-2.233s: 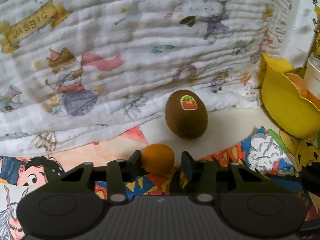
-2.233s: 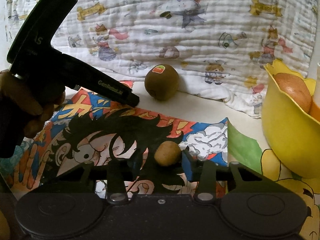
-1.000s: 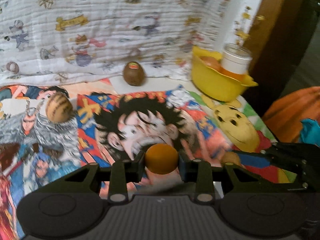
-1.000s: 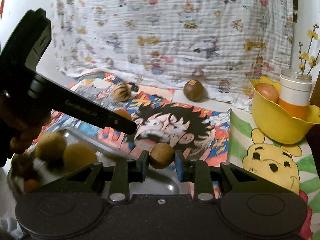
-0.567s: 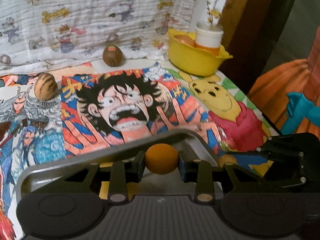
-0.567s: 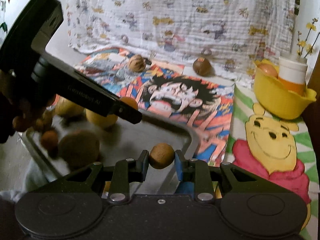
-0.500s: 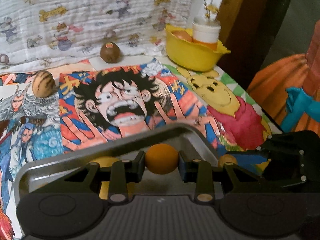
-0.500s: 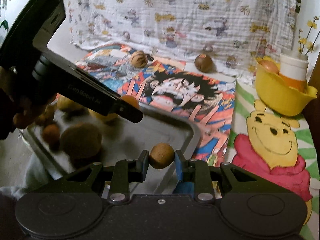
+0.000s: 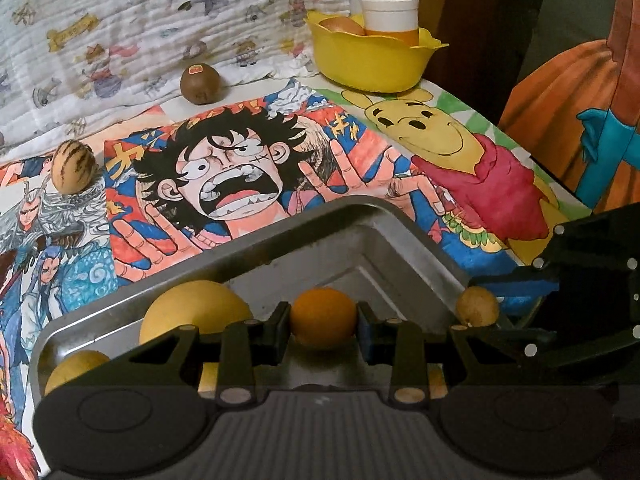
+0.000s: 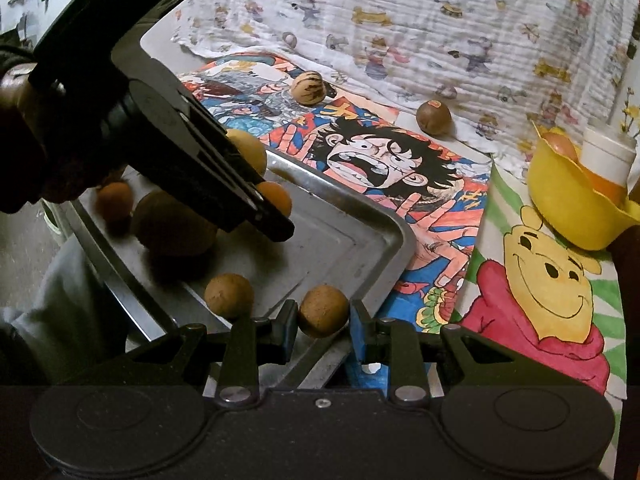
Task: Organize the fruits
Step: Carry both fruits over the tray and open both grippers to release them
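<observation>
My left gripper (image 9: 323,320) is shut on a small orange fruit (image 9: 323,316) and holds it over the metal tray (image 9: 360,216). My right gripper (image 10: 323,314) is shut on a small brown round fruit (image 10: 323,310) above the tray's near rim (image 10: 392,240). The left gripper also shows in the right wrist view (image 10: 276,208), with the orange fruit (image 10: 276,196) in it. The tray holds several yellow and brown fruits (image 9: 192,312). A kiwi with a sticker (image 9: 199,83) and a striped brown fruit (image 9: 74,166) lie on the cartoon-print cloth.
A yellow bowl (image 9: 372,60) at the back right holds a fruit and a white-lidded cup (image 9: 390,14). A printed white cloth (image 9: 140,32) hangs behind. The table edge runs along the right (image 9: 552,176), with orange fabric beyond it.
Both grippers, each holding its fruit, have pulled back from the cloth and come over the tray. The tray and its fruits have come into view.
</observation>
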Demonstrator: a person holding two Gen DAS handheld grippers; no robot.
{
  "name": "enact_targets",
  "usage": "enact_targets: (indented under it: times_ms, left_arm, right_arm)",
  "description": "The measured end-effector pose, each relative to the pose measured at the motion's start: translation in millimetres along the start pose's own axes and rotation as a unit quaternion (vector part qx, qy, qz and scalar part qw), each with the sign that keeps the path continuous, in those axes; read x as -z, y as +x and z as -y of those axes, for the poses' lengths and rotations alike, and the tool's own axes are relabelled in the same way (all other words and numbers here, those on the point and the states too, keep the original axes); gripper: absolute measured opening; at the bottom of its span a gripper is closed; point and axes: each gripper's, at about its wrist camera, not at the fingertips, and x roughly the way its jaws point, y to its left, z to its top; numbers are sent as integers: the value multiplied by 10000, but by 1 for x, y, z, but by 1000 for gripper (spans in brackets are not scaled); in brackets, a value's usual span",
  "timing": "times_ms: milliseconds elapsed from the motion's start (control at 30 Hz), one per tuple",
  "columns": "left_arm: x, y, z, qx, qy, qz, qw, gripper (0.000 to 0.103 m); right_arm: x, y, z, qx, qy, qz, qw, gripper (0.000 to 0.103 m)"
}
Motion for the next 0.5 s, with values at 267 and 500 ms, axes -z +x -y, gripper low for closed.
enact_targets:
  times_ms: [267,500]
  left_arm:
    - [3,3,5,-121,142,-120,9998,38]
    - [3,2,6,-133,106,-129,9998,39]
  right_arm:
    - [2,-2,-6,72,-390,-8,9992,31]
    - [4,-3,-5,68,-483,5,9988,31]
